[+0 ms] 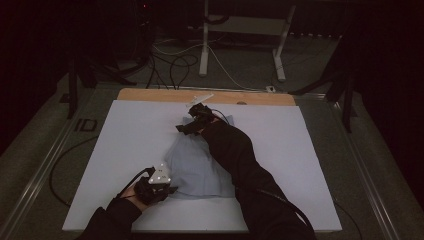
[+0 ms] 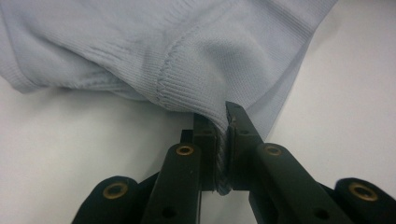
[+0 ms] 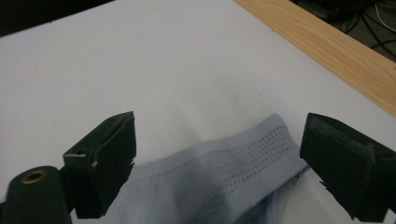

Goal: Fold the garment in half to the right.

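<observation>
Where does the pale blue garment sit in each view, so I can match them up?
High view: pale blue garment at centre, between both hands.
Left gripper view: across the top, its ribbed edge pinched in the left tongs.
Right gripper view: bottom centre, between the open right tongs.
Shared landmark: the white table sheet.

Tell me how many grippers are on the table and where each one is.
2. The left gripper is at the near edge of the pale blue garment, shut on its hem. The right gripper is at the garment's far end, jaws open over the fabric.
</observation>
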Demonstrator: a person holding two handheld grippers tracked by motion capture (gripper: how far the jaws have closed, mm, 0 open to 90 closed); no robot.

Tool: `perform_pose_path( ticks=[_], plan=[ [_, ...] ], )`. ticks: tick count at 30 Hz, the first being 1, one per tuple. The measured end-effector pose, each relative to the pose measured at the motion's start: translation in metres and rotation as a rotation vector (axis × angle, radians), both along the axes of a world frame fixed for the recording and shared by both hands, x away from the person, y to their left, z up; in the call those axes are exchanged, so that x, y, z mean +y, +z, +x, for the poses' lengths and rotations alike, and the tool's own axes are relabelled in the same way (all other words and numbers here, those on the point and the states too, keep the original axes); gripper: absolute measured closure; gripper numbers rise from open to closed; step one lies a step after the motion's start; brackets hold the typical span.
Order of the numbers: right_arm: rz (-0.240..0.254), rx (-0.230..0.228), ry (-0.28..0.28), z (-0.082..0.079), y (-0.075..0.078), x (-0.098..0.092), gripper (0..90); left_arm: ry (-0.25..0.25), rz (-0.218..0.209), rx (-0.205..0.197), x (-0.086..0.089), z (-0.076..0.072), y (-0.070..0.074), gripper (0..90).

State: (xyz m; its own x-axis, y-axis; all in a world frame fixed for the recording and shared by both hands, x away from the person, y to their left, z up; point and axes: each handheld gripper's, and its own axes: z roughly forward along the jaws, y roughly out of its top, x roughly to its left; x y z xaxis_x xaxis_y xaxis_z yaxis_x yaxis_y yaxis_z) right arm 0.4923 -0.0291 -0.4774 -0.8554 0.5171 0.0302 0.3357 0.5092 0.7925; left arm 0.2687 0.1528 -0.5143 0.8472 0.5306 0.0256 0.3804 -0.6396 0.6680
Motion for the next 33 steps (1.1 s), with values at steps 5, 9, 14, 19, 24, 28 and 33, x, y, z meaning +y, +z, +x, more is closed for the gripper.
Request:
perform_pose_path(
  ticks=[5, 9, 14, 19, 24, 28, 33],
  plan=[
    [-0.007, -0.004, -0.031, 0.005, 0.005, 0.005, 10.7, 0.002, -0.027, 0.003, 0.001, -0.001, 0.002, 86.3],
    [0.001, -0.001, -0.077, 0.013, 0.006, 0.007, 10.6, -0.006, -0.046, -0.003, 0.002, -0.002, 0.005, 86.3],
    [-0.019, 0.026, -0.106, 0.024, 0.002, 0.009, 10.9, -0.006, -0.048, 0.007, 0.002, -0.001, 0.004, 86.3],
    [-0.070, 0.070, -0.166, 0.032, -0.005, 0.017, 19.3, -0.004, -0.048, 0.006, 0.003, -0.002, 0.004, 86.3],
    [-0.126, 0.099, -0.216, 0.038, -0.011, 0.025, 28.7, -0.005, -0.047, 0.007, 0.003, -0.002, 0.004, 86.4],
    [-0.170, 0.117, -0.233, 0.044, -0.016, 0.031, 32.1, -0.010, -0.048, 0.006, 0.003, -0.002, 0.004, 86.3],
    [-0.207, 0.131, -0.248, 0.049, -0.024, 0.038, 38.7, -0.012, -0.046, 0.007, 0.003, -0.002, 0.004, 86.3]
  ],
)
